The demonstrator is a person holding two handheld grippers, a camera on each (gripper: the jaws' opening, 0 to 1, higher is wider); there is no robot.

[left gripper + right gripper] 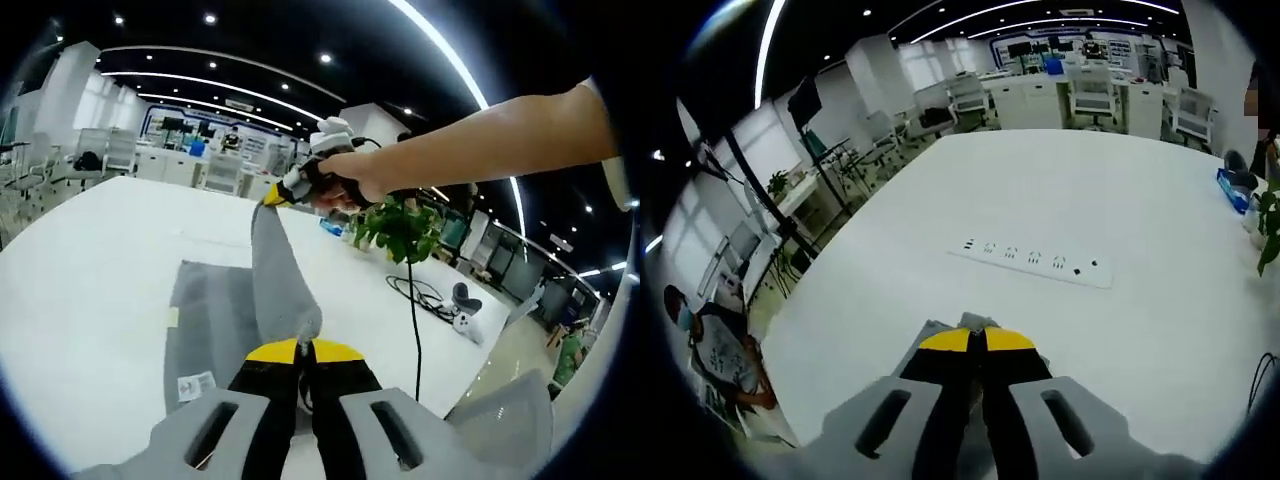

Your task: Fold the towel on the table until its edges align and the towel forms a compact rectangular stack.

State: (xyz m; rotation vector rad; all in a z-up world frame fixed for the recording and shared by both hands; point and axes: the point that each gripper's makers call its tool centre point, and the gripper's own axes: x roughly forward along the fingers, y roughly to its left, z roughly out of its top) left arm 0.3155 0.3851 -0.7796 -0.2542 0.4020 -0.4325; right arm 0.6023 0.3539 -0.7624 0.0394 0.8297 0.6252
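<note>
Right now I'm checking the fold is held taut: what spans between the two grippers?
In the left gripper view, a lifted strip of the grey towel stretches from the left gripper up to the right gripper. Nothing else lies between them.

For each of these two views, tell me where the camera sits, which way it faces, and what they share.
Left gripper view: rides on the left gripper, facing along the white table to the grey towel and potted plant; the person's arm carries the right gripper, pinching the towel's raised corner.
Right gripper view: rides on the right gripper, looking down across the table at a white power strip.
Shared: the table, the towel, the plant.
</note>
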